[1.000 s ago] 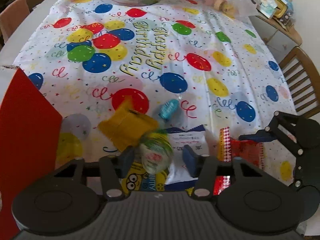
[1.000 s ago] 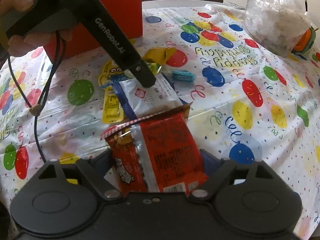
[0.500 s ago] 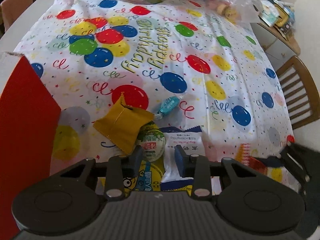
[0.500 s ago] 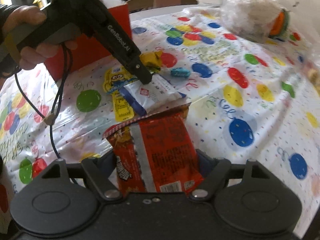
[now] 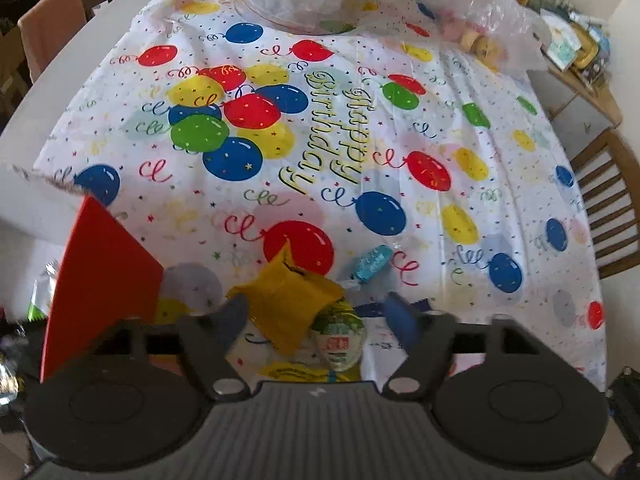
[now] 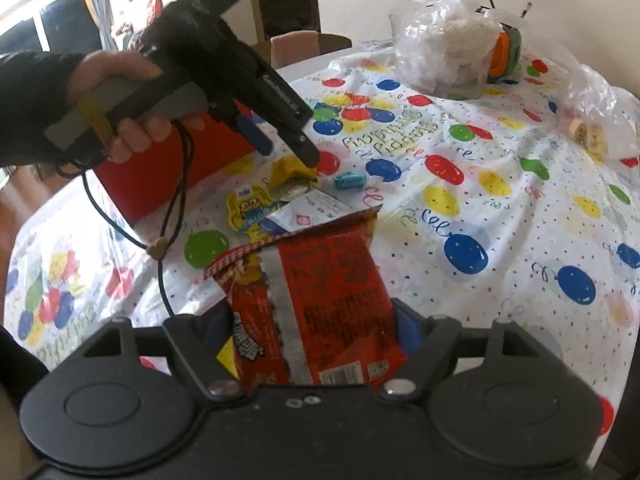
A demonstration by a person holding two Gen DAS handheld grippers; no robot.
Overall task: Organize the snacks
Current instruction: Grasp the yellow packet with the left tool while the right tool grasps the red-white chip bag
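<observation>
My left gripper points down at the table with its jaws opening wide. Between them lie a crumpled yellow packet and a green-lidded jelly cup, neither touched by the pads. A blue candy lies just beyond. My right gripper is shut on a red snack bag and holds it above the table. The right wrist view shows the left gripper in a person's hand, over the yellow packet and cup. A red box stands behind it.
A yellow cartoon packet and a white packet lie by the cup on the balloon tablecloth. Clear plastic bags sit at the far edge. Wooden chairs stand around the table. The red box is at the left.
The left jaws narrowed near the jelly cup, then spread wide, and the cup now lies on the table between them. The right gripper has risen and rolled with the red bag.
</observation>
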